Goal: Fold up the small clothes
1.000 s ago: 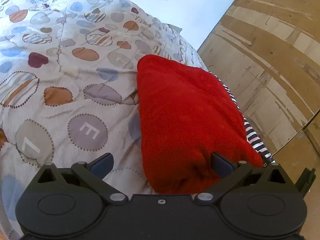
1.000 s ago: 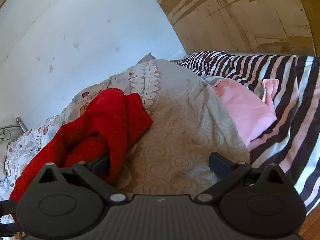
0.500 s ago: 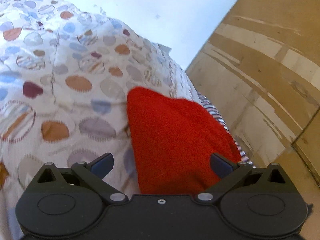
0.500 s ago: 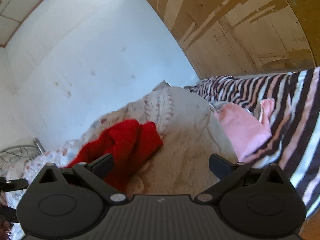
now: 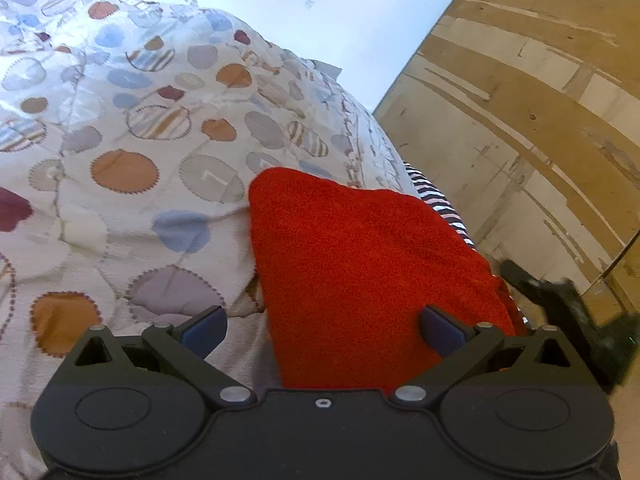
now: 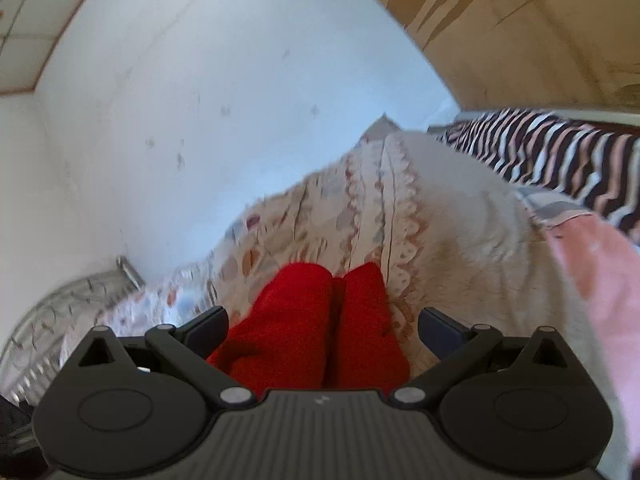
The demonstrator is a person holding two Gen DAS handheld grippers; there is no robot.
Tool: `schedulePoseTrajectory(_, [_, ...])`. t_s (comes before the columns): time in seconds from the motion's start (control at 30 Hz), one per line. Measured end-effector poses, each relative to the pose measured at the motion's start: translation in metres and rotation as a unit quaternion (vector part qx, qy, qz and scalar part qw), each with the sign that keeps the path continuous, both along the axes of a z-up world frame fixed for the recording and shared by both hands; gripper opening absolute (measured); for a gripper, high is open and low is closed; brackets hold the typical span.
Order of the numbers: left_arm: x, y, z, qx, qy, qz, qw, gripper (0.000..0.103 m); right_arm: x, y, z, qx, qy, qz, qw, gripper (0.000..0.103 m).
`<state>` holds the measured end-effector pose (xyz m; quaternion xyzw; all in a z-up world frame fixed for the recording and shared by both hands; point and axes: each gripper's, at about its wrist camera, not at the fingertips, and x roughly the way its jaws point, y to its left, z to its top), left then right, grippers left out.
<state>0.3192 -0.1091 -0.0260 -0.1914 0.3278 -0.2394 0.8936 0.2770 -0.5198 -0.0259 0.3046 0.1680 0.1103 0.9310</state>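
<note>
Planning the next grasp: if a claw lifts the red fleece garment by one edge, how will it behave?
The red fleece garment would probably droop; it lies in soft rounded folds. Its fuzzy surface likely grips well. It looks light, barely denting the quilt.

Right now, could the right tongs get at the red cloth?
Probably yes: the right tongs are open, the red cloth lies between their tips on the quilt, and nothing covers it.

A pale "7" stands on a grey circle of the quilt (image 5: 120,128), just left of centre in the left wrist view; nothing else there is legible, and nothing in the right wrist view
</note>
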Motion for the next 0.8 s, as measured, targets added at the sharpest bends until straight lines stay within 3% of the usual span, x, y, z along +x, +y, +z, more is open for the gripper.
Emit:
schedulePoseTrajectory(0.13, [0.008, -0.003, -0.009, -0.008, 0.008, -0.012, 0.9999, 0.103, 0.007, 0.006, -0.021, 0.015, 0.016, 0.016, 1.000, 0.103])
schedulePoseTrajectory(0.3, [0.016, -0.006, -0.019, -0.018, 0.029, -0.023, 0.9992, 0.103, -0.006, 0.000, -0.047, 0.060, -0.035, 0.015, 0.997, 0.102])
schedulePoseTrajectory(0.47, [0.016, -0.004, -0.028, -0.037, 0.040, -0.018, 0.9983, 0.103, -0.008, -0.004, -0.047, 0.068, -0.041, 0.016, 0.997, 0.102])
schedulePoseTrajectory(0.8, [0.032, -0.006, -0.022, -0.026, 0.050, -0.035, 0.9978, 0.103, -0.010, -0.006, -0.049, 0.072, -0.043, 0.017, 0.996, 0.102])
